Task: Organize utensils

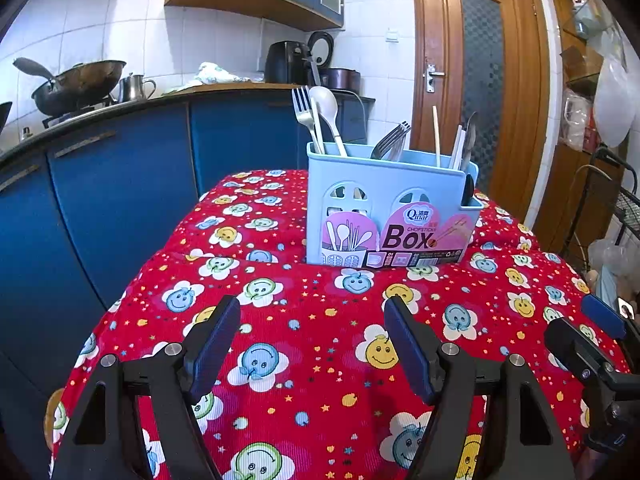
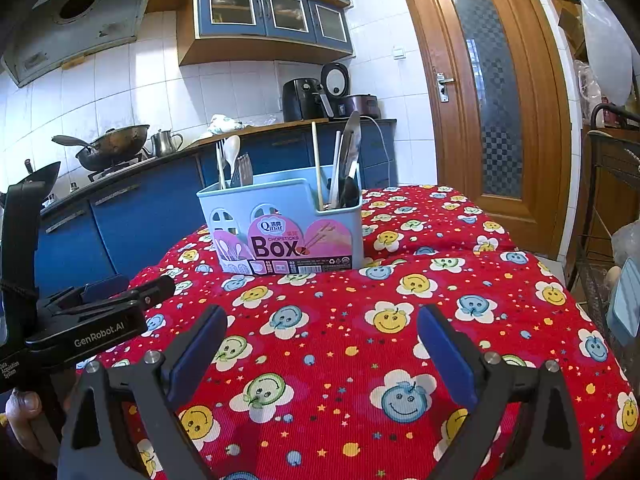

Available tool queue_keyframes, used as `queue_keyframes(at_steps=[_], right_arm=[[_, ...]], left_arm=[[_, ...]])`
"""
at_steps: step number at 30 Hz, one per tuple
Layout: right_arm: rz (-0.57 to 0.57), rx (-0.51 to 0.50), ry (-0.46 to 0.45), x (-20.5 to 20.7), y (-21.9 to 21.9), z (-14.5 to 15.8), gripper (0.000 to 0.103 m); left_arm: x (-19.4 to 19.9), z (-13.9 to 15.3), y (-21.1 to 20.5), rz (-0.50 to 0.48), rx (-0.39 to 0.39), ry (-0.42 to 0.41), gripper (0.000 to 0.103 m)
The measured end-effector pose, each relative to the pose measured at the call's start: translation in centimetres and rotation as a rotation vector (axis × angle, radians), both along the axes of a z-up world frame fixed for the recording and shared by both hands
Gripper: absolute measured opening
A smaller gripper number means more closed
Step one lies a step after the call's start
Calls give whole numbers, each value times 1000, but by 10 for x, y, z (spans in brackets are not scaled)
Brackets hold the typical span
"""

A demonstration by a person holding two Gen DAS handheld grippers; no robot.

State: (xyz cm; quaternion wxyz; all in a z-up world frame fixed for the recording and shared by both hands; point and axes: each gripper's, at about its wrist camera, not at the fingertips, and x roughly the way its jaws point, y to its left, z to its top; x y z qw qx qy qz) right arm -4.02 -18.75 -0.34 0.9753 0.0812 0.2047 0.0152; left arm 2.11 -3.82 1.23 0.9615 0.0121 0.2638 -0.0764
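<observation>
Here's the blue chopsticks box [image 1: 390, 204], standing upright on the red smiley-face cloth [image 1: 320, 360] that covers my bench — dead ahead at twelve o'clock from my left gripper [image 1: 312, 344], and up toward eleven o'clock from my right gripper [image 2: 320, 352]. It's already loaded: a fork [image 1: 302, 114] and a pale spoon [image 1: 326, 108] stick up at the left end, more forks [image 1: 394, 140] lean in the middle, and chopsticks [image 1: 437, 136] plus a dark-handled knife [image 2: 352, 152] crowd the right compartment.

How will these handle? I'd judge the metal pieces stiff, light and slick, so I'd pinch across a flat handle just below the head, not on the polished bowl or tines. The chopsticks look thin and likely to roll or twist between my pads; I'd take them low, near the rim. The box itself seems like light plastic — a hard tug on one utensil could tip it.

My left fingers [image 1: 216, 344] stand wide apart with nothing between them, hovering above the cloth and touching nothing. My right fingers [image 2: 448, 356] are spread wide too, empty, well short of the box. No loose utensil shows on the cloth in either view.
</observation>
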Motion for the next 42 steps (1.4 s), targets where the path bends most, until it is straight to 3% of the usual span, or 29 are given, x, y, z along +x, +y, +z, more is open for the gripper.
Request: queue_keyframes(at_steps=[42], right_arm=[[0,0,0,0,1,0,98]], left_arm=[[-2,3,0,1,-1,-7,76]])
